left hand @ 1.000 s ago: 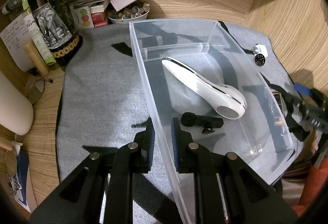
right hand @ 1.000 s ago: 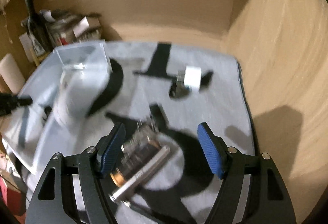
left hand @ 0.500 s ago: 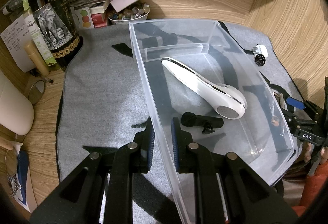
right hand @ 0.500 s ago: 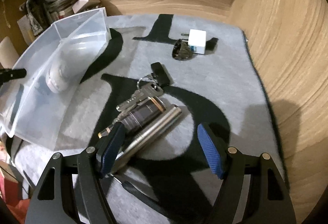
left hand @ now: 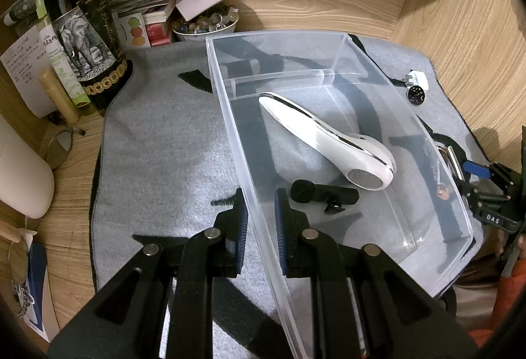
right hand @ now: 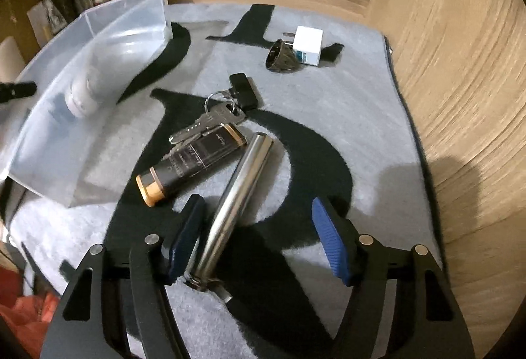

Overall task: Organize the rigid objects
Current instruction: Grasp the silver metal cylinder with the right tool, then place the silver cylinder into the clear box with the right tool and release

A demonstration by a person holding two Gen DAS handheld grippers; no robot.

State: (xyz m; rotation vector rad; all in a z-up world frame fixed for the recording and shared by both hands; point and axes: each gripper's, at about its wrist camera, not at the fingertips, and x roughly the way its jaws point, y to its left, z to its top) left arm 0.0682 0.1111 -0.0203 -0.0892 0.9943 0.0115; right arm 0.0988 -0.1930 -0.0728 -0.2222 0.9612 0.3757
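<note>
My left gripper (left hand: 259,221) is shut on the near left wall of a clear plastic bin (left hand: 230,115). The bin holds a white handheld device (left hand: 328,142) and a small black clip microphone (left hand: 323,194). My right gripper (right hand: 259,237) is open on the grey mat, its jaws straddling the near end of a steel cylinder (right hand: 240,191). A black and gold lighter (right hand: 190,165), a bunch of keys (right hand: 210,122) with a black fob (right hand: 243,91), a white plug adapter (right hand: 307,45) and a black round piece (right hand: 279,56) lie beyond it. The bin (right hand: 82,69) stands to their left.
A dark wine bottle (left hand: 85,27), papers, a bowl of small stones (left hand: 205,25) and a white cushion (left hand: 19,175) crowd the left and back. Wooden walls close in the back and right (right hand: 460,96). The grey mat (left hand: 157,142) covers the desk.
My right gripper has moved down and forward over the mat until its jaws straddle the steel cylinder. My left gripper has stayed shut on the bin wall.
</note>
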